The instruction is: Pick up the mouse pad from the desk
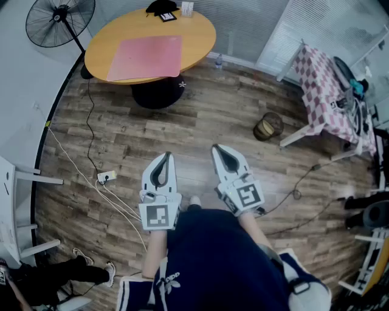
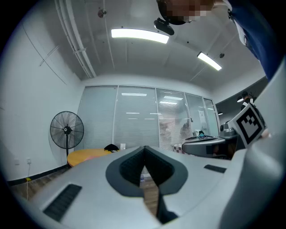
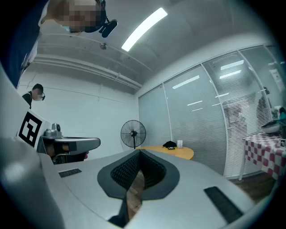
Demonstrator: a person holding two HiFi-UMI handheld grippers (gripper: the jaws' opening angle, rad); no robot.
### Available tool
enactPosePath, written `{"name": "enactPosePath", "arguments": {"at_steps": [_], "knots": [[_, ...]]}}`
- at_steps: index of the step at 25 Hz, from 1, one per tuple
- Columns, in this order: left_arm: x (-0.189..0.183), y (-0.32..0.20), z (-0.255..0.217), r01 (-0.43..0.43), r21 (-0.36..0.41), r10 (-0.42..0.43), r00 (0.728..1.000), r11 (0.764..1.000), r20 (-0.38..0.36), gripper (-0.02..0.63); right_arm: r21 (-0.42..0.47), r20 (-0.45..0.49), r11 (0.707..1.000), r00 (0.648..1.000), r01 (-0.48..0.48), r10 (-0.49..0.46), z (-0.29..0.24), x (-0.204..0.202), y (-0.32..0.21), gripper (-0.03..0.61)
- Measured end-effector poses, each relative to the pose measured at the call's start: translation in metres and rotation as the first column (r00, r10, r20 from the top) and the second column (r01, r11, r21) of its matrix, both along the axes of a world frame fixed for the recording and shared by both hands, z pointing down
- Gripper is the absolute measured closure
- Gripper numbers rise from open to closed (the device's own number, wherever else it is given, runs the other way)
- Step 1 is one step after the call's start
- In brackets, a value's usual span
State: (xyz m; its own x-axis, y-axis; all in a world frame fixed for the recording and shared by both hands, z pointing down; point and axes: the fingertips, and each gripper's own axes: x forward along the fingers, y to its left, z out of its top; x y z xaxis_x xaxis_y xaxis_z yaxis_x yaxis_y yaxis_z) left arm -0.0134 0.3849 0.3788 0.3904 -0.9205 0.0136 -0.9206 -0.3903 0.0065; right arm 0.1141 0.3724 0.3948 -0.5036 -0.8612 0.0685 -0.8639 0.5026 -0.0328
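Observation:
A pink mouse pad [image 1: 148,56] lies flat on the round wooden desk [image 1: 197,33] at the far end of the room. My left gripper [image 1: 167,153] and right gripper [image 1: 216,147] are held level in front of the person, well short of the desk, above the wooden floor. Both have their jaws shut with nothing between them. In the left gripper view the left gripper [image 2: 144,147] points toward the desk [image 2: 85,155]. In the right gripper view the right gripper [image 3: 139,151] points the same way, with the desk [image 3: 176,152] far beyond its tips.
A standing fan [image 1: 59,19] is left of the desk, with a cable and power strip [image 1: 106,177] on the floor. A black object [image 1: 161,7] and a white cup [image 1: 187,8] sit at the desk's far edge. A checkered table [image 1: 325,91] and a small wooden stool [image 1: 268,126] stand at right.

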Motion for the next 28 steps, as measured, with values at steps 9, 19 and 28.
{"name": "enactPosePath", "arguments": {"at_steps": [9, 19, 28], "knots": [[-0.001, -0.002, 0.002, 0.01, -0.017, -0.01, 1.0, 1.0, -0.005, 0.609, -0.006, -0.028, 1.0, 1.0, -0.006, 0.005, 0.007, 0.008, 0.001, 0.575], [0.002, -0.008, 0.002, 0.006, -0.011, -0.006, 1.0, 1.0, 0.006, 0.609, 0.034, 0.062, 0.999, 0.998, 0.02, -0.022, 0.004, 0.02, 0.003, 0.575], [-0.007, -0.038, 0.012, -0.008, -0.032, 0.007, 1.0, 0.999, -0.024, 0.609, -0.005, 0.053, 1.0, 0.998, 0.02, -0.02, 0.017, 0.008, -0.022, 0.575]]}}
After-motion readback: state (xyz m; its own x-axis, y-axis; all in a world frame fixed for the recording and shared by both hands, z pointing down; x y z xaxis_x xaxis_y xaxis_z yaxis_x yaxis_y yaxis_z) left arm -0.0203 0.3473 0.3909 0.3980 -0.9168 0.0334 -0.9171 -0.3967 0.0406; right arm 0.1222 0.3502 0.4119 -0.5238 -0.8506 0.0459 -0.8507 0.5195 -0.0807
